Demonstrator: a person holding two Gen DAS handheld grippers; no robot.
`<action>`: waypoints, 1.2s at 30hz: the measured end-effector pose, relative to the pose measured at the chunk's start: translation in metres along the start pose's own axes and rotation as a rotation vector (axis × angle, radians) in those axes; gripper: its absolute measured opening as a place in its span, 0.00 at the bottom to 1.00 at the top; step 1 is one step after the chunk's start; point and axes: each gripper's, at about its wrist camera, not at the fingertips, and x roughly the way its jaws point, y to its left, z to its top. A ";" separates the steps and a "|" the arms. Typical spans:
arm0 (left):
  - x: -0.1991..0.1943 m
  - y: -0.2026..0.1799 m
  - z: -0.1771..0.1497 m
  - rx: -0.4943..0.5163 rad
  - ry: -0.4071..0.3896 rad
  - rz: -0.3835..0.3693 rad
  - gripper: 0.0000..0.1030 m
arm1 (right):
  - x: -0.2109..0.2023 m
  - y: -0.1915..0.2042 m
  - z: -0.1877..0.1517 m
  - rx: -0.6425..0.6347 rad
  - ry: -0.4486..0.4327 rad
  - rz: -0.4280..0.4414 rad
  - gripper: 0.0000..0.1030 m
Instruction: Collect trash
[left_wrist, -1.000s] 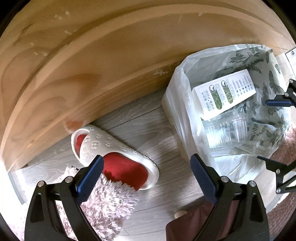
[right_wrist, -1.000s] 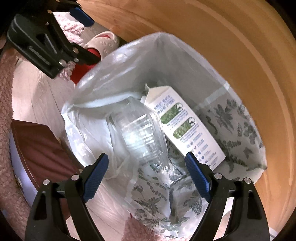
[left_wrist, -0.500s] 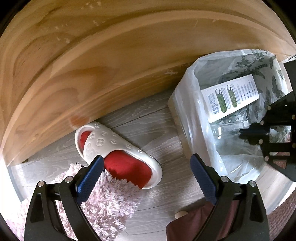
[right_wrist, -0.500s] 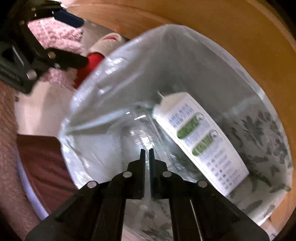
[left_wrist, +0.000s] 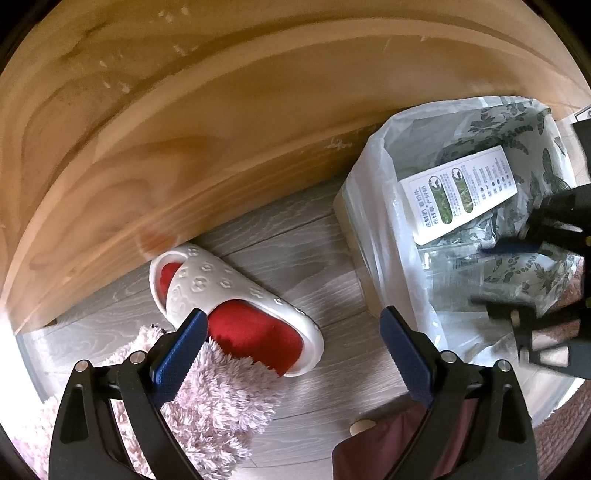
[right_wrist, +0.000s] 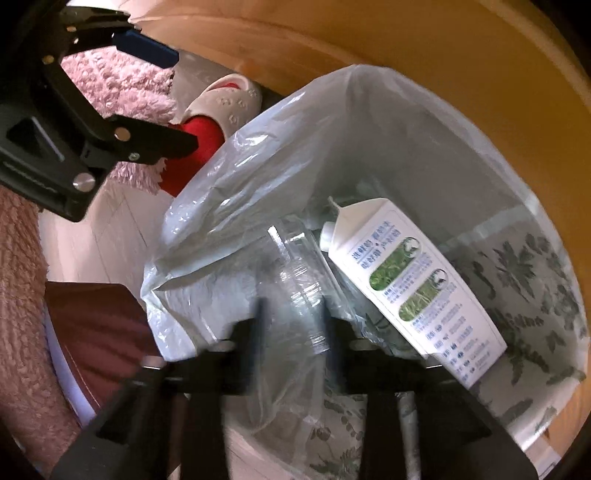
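Trash already sits in the lined bin (right_wrist: 369, 122): a milk carton (right_wrist: 413, 288) leans against the liner's leaf-printed side, with a clear plastic cup (right_wrist: 303, 280) beside it. The right hand-held gripper (right_wrist: 291, 317) hangs over the bin mouth; its jaws have just been opening, stand partly apart and blurred, and straddle the cup without clearly pressing it. The left hand-held gripper (left_wrist: 291, 354) is spread wide and empty above the grey floor (left_wrist: 295, 240), near a white slipper (left_wrist: 236, 295) and a pink rug (left_wrist: 207, 398). Judging from this, the step is a release into the bin; done well, the right jaws should open fully and lift straight up, avoiding the loose liner so it is not dragged out.
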 end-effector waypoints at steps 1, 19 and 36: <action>-0.001 0.000 0.000 -0.001 -0.003 0.000 0.88 | -0.004 -0.001 -0.001 0.010 -0.008 0.000 0.51; -0.030 -0.001 -0.010 -0.041 -0.082 -0.009 0.88 | -0.042 0.005 -0.023 0.119 -0.069 -0.128 0.82; -0.067 -0.001 -0.029 -0.094 -0.225 -0.098 0.93 | -0.094 0.008 -0.035 0.246 -0.272 -0.238 0.89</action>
